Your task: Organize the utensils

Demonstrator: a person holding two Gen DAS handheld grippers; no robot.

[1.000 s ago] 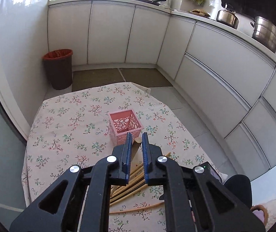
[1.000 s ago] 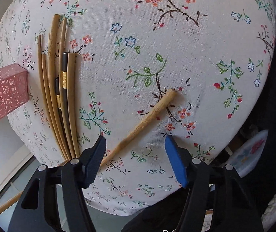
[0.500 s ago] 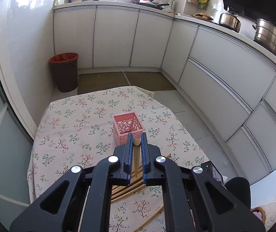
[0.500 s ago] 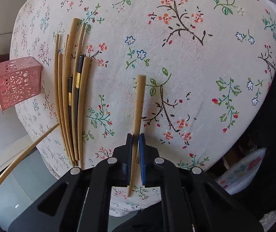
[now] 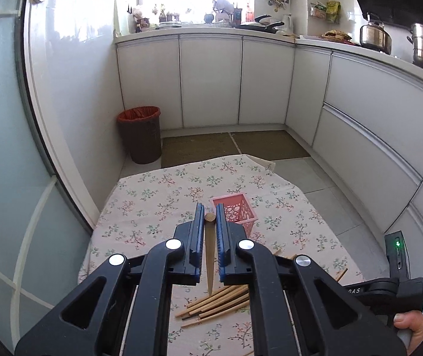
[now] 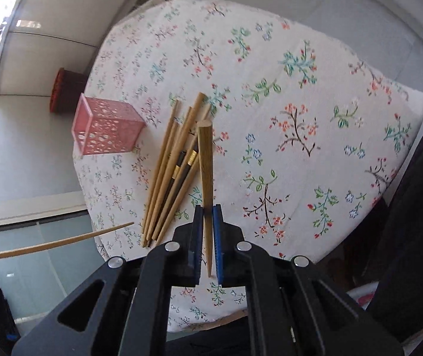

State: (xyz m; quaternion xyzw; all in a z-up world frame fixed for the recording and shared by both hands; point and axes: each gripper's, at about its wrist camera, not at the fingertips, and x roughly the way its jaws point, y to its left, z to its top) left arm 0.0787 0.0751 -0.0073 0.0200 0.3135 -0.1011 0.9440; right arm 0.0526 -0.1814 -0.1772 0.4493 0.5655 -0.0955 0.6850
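In the left wrist view, the left gripper (image 5: 210,212) is clamped on a wooden chopstick (image 5: 209,249), which runs lengthwise between the two blue pads. Its round thick end sits level with the fingertips, and its thin pointed end reaches back toward the camera, hanging over the table (image 5: 140,207) without touching it. Under that point and a little to the right, a bundle of chopsticks (image 5: 220,302) lies flat on the flowered cloth. Just past the fingertips, slightly to the right, a pink basket (image 5: 236,210) stands upright on the cloth. Beyond the table a brown bin (image 5: 140,133) with a red liner stands on the floor by the white cabinets (image 5: 211,80). At the lower right edge part of the right gripper's body and a thumb show.

In the right wrist view, the right gripper (image 6: 208,209) is closed on a second chopstick (image 6: 205,160). Its thin end lies between the pads near the camera, and its thick end juts well forward beyond the fingertips, raised above the cloth. Directly left of it and partly beneath, the bundle (image 6: 171,175) lies fanned out, light sticks mixed with two dark ones with gold bands. Farther left the basket (image 6: 106,129) stands apart from the bundle. At the lower left edge the left gripper's chopstick (image 6: 63,241) pokes in, point toward the table.
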